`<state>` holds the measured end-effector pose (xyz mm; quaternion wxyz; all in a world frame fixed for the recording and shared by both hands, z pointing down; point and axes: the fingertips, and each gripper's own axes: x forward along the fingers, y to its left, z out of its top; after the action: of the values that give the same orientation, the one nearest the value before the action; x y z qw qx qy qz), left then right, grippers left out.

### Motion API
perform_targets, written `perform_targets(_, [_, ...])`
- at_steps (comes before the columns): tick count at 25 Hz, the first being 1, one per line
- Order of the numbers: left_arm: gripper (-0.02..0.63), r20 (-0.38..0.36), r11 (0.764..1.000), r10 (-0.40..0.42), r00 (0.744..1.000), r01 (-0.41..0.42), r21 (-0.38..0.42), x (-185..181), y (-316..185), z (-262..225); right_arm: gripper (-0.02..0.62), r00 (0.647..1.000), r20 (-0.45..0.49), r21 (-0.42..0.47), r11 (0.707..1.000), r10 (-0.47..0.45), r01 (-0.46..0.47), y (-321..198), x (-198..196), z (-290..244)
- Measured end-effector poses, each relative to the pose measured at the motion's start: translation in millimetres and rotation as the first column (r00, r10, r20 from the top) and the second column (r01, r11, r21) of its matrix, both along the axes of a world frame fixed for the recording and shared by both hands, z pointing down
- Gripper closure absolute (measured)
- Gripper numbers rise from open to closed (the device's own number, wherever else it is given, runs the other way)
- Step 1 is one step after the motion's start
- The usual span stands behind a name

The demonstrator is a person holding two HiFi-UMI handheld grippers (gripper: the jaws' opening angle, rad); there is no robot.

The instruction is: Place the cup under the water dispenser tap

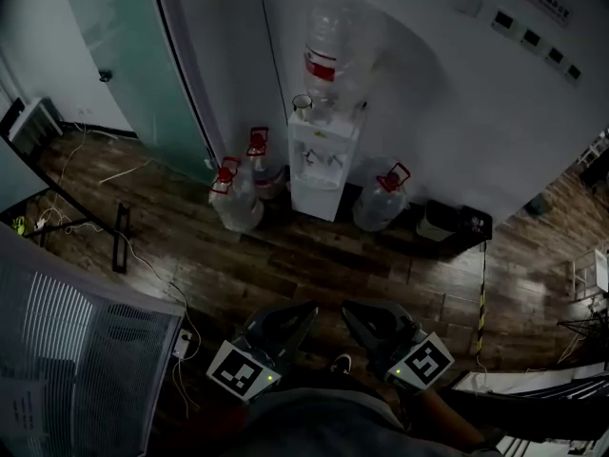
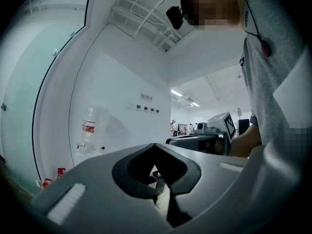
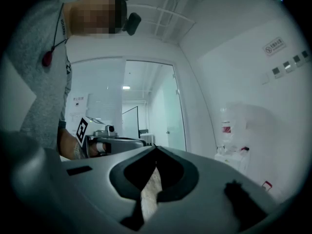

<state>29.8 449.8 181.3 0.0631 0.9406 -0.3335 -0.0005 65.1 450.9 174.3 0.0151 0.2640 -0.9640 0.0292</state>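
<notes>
Against the white wall point(image 1: 457, 93) at the far side of the wooden floor point(image 1: 314, 265) stands the water dispenser point(image 1: 322, 165), white, with a big inverted bottle point(image 1: 333, 50) on top. The cup point(image 1: 302, 104), small and clear, looks to sit on the dispenser's top at its left corner, just beside the bottle neck, above the taps point(image 1: 320, 158) and not under them. Both tools are low in the head view, near the person's body and well apart from the dispenser and cup, with open floor between. The left hand-held gripper point(image 1: 306, 310) points level toward the dispenser; its own view shows the two jaw tips meeting, closed, with nothing between them. The right hand-held gripper point(image 1: 348, 308) sits just beside it, also level, jaws fully closed tip to tip and empty in its own view. From the left gripper view the dispenser and cup are small and far off at the left, above the jaws' line; from the right gripper view they are off to the right by the wall. Three water jugs stand on the floor around the dispenser's base: two at its left point(image 1: 235, 200) point(image 1: 262, 160), one at its right point(image 1: 383, 201), all with red tops. A black bin point(image 1: 455, 222) is against the wall further right. A glass door point(image 1: 124, 46) is left of the dispenser. Each gripper view shows the other tool and the person's grey sleeve.
</notes>
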Motion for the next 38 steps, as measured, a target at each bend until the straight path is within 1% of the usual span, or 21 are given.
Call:
perform_targets(3, [0.598, -0.006, 1.0, 0.0, 1.0, 0.0, 0.0, -17.4, -4.2, -0.5, 0.591, 1.0, 0.01, -0.011, 1.0, 0.025, -0.025, -5.4, -14.7, 0.2])
perform_targets(7, [0.598, -0.009, 1.0, 0.014, 1.0, -0.014, 0.0, -41.5, -8.7, -0.7, 0.591, 0.999, 0.014, 0.009, 0.999, 0.037, -0.038, -9.2, -41.3, -3.4])
perform_targets(13, [0.598, -0.011, 0.999, 0.04, 0.999, -0.04, 0.007, -75.8, -25.7, -0.6, 0.591, 0.997, -0.016, 0.037, 0.997, 0.07, -0.069, -24.8, -77.7, -3.3])
perform_targets(17, [0.598, -0.006, 0.999, 0.048, 0.999, -0.048, 0.02, -89.7, -36.6, 3.3, 0.591, 0.997, -0.03, 0.054, 0.996, 0.078, -0.076, -33.4, -96.2, 1.0])
perform_targets(20, [0.598, -0.014, 0.999, 0.045, 0.999, -0.045, 0.019, -94.9, -45.2, 7.2, 0.591, 0.996, -0.034, 0.049, 0.996, 0.082, -0.08, -42.4, -103.3, 3.9])
perform_targets(27, [0.598, -0.01, 0.999, 0.033, 0.999, -0.033, 0.008, -88.6, -83.3, 17.7, 0.591, 0.997, -0.024, 0.042, 0.997, 0.07, -0.069, -83.1, -98.9, 9.7])
perform_targets(35, [0.598, -0.008, 1.0, 0.016, 1.0, -0.016, 0.006, -67.4, -159.7, 11.3, 0.591, 0.998, 0.0, 0.034, 0.998, 0.058, -0.058, -157.4, -74.1, 8.2])
perform_targets(38, [0.598, 0.016, 1.0, 0.002, 1.0, -0.003, 0.022, -58.6, -188.6, 14.8, 0.591, 0.999, -0.009, 0.031, 0.998, 0.051, -0.051, -186.1, -62.7, 5.3])
